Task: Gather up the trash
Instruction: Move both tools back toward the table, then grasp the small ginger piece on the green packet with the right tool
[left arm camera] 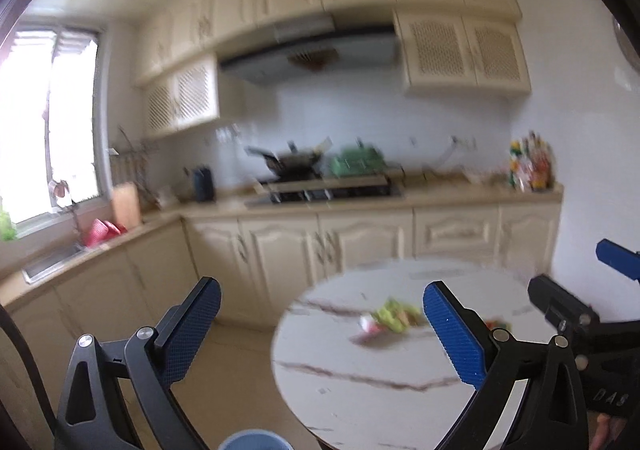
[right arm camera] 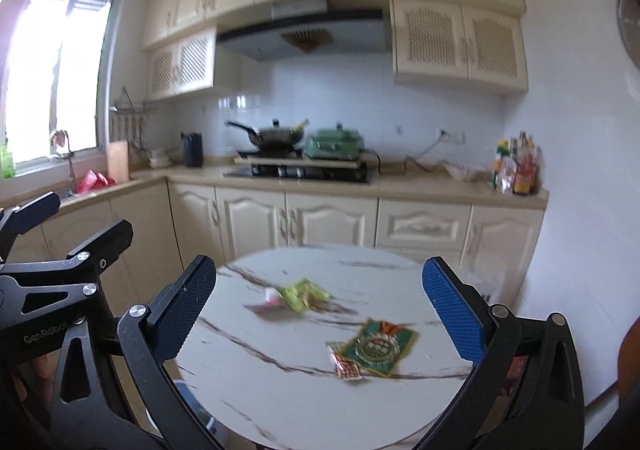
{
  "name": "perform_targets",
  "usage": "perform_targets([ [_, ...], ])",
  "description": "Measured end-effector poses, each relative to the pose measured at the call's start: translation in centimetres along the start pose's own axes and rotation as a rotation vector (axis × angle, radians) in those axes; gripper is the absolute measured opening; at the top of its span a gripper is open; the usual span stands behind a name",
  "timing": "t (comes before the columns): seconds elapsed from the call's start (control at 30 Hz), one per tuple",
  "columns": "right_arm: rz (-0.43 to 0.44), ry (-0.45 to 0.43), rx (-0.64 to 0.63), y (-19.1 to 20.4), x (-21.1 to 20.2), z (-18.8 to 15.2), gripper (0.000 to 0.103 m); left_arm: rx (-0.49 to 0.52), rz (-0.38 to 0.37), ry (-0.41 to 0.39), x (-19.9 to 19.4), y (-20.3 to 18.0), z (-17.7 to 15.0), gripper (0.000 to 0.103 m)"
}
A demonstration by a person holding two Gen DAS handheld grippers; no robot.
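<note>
A round white marble table (right arm camera: 280, 390) carries the trash. A yellow-green wrapper (right arm camera: 306, 293) lies near its far side beside a small red and white scrap (right arm camera: 268, 304). Nearer lies a green and gold packet (right arm camera: 378, 346) with a red snack wrapper (right arm camera: 346, 364) at its left corner. My right gripper (right arm camera: 320, 310) hangs open above the table, nothing between its blue pads. My left gripper (left arm camera: 322, 334) is open too, over the table's left edge (left arm camera: 280, 370), with the yellow-green wrapper (left arm camera: 394, 314) ahead of it. A blue bin rim (left arm camera: 252, 440) shows below it.
Cream base cabinets (right arm camera: 300, 218) and a counter with a stove, a wok (right arm camera: 276, 136) and a green appliance (right arm camera: 334, 144) run behind the table. A sink (left arm camera: 52, 262) sits under the window at left. Bottles (right arm camera: 516, 166) stand at the counter's right end. Each gripper appears at the other view's edge.
</note>
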State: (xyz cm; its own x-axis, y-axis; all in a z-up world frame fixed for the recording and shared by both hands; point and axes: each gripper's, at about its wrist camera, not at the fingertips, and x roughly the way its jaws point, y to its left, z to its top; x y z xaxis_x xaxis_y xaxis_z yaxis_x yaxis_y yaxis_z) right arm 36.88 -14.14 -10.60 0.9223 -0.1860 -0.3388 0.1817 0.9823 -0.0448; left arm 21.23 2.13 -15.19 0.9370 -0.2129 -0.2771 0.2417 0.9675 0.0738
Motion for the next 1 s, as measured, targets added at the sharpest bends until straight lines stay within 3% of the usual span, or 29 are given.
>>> perform_targets([
  [0.23, -0.022, 0.179, 0.036, -2.7, 7.8, -3.0, 0.103, -0.009, -0.086, 0.222, 9.3, 2.5, -1.0, 0.100],
  [0.53, -0.024, 0.375, 0.065, -4.8, 17.2, -6.4, 0.103, -0.025, -0.169, 0.463, 23.5, 3.6, 1.1, 0.100],
  [0.7, -0.014, 0.444, 0.091, -5.7, 21.0, -7.7, 0.103, 0.007, -0.230, 0.534, 30.3, 2.7, 1.3, 0.100],
  [0.8, -0.006, 0.480, 0.104, -6.0, 22.6, -8.3, 0.103, 0.057, -0.230, 0.571, 34.5, 1.7, 1.0, 0.098],
  [0.83, -0.009, 0.492, 0.103, -6.1, 23.2, -8.5, 0.103, 0.070, -0.223, 0.576, 35.1, 1.5, 1.0, 0.092],
  [0.87, -0.010, 0.497, 0.100, -6.0, 23.5, -8.5, 0.103, 0.090, -0.211, 0.591, 36.1, 1.2, 0.8, 0.079],
  [1.0, -0.015, 0.514, 0.076, -5.9, 25.0, -8.6, 0.103, 0.070, -0.262, 0.615, 37.7, 1.4, 1.1, 0.054],
])
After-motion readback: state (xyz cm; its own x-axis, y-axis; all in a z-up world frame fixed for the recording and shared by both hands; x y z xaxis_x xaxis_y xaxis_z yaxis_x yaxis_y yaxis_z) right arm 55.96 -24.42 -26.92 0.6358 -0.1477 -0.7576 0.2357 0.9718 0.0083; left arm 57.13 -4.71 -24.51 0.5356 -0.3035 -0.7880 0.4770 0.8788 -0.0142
